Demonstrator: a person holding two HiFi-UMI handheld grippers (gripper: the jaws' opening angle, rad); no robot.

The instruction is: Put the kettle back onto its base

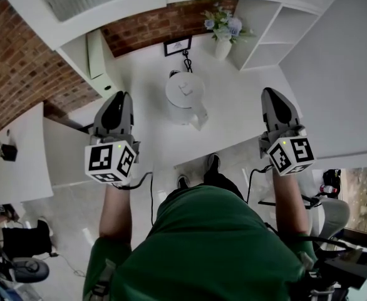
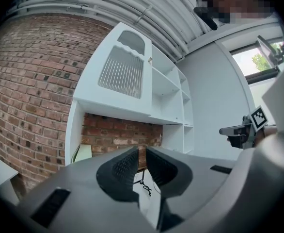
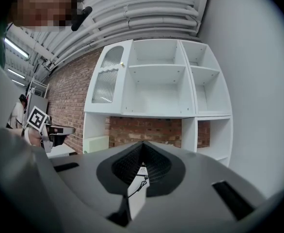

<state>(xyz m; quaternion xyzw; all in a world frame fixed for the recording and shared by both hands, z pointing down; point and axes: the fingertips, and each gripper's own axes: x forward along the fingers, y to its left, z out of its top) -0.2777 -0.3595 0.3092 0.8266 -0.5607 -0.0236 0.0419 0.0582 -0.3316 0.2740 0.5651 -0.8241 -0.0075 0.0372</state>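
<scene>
A white kettle stands on the white counter, its handle turned toward me. Just behind it lies a small dark-and-white piece next to a black cable; I cannot tell whether it is the base. My left gripper hovers left of the kettle, apart from it, jaws shut and empty. My right gripper hovers at the right, further from the kettle, also shut and empty. In both gripper views the jaws hide the kettle and point level at the cupboards.
A framed picture and a vase of flowers stand at the back of the counter. White shelves and a glazed cabinet hang above against a brick wall. A white side table stands lower left.
</scene>
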